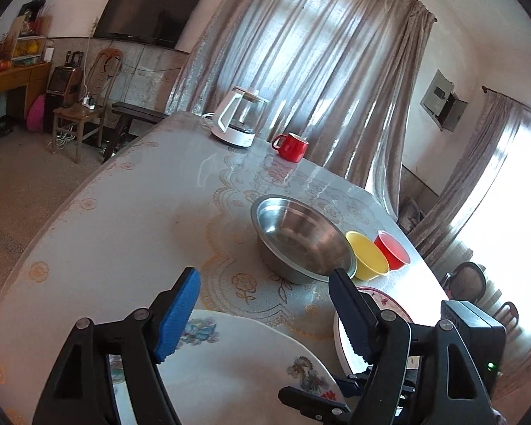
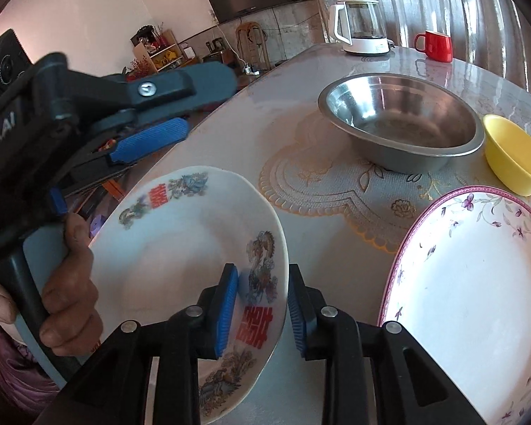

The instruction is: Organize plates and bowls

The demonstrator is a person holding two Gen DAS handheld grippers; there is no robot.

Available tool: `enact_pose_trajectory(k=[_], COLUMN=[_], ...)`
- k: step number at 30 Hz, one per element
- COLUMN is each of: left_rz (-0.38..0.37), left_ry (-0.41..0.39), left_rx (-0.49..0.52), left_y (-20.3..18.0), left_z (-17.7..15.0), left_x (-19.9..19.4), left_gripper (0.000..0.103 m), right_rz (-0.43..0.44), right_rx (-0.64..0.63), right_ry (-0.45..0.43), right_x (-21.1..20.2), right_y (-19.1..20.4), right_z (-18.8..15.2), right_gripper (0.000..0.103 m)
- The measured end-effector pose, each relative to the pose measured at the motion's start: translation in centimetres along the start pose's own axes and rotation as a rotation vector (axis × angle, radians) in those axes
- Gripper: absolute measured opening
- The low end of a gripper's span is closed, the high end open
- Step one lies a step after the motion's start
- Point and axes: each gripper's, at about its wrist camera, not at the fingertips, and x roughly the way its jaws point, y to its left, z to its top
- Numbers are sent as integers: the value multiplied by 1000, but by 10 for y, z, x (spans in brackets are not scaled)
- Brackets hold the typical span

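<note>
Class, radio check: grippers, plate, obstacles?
Left gripper open, empty. Right gripper open around dragon plate rim. Floral plate close alongside.

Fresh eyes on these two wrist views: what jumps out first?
The white dragon-print plate fills the near foreground, its rim between the right gripper pads, which stand slightly apart. The left gripper hangs open at its far left edge. Behind sit a steel bowl, then a yellow bowl; a floral pink-rimmed plate lies at right.
</note>
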Motion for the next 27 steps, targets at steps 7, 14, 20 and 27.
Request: enact_pose_trajectory(k=[7,14,20,27], left_rz=[99,229,211,179], left_ry=[-2,68,122,132], left_rx=[24,31,-20,-4], left_y=[26,59,68,52], left_z=[-12,-52,-81,-88], left_x=[-51,-84,-89,-79], left_gripper=[76,74,62,53], right_rz=[6,24,37,28], right_rx=[0,-6,-13,-35], right_ry=[11,13,6,0], right_x=[-1,3,-3,-2], right_y=[2,-3,-1,2], right_z=[-6,-7,-13,-14], right_gripper=[27,28,28,29])
